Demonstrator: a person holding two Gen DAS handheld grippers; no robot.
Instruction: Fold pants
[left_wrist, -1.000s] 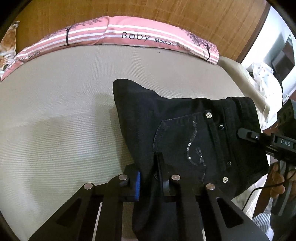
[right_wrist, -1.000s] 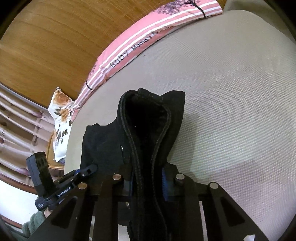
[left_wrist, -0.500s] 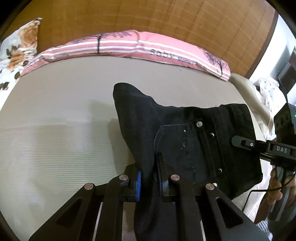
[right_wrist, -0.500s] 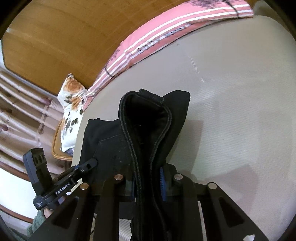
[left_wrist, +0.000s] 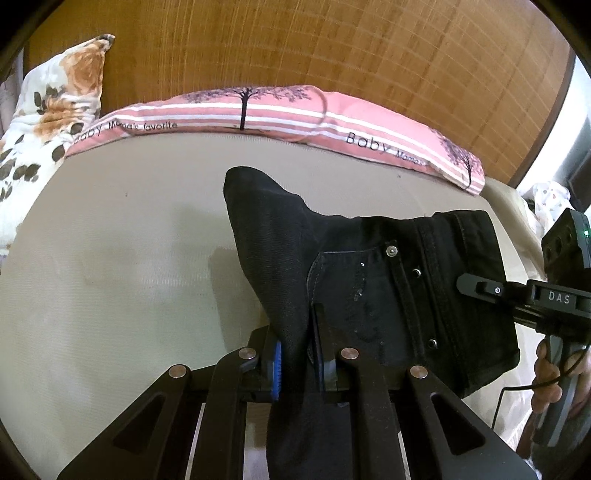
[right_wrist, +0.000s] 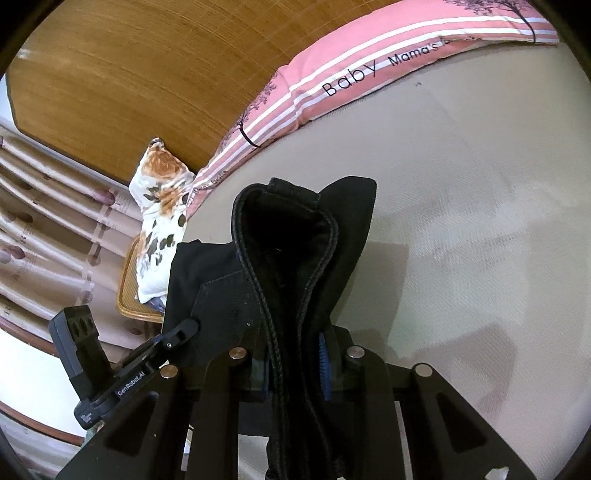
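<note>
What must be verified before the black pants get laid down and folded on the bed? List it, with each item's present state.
1. Left gripper clamped on the black pants: ok, cloth pinched between its pads.
2. Right gripper clamped on the waistband: ok.
3. Pants stretched evenly between both grippers: cannot tell; the lower legs hang out of view.
4. Bed bare where the pants would land: ok.
5. Pink striped pillow and floral pillow out of the way: ok, both at the far edge.
</note>
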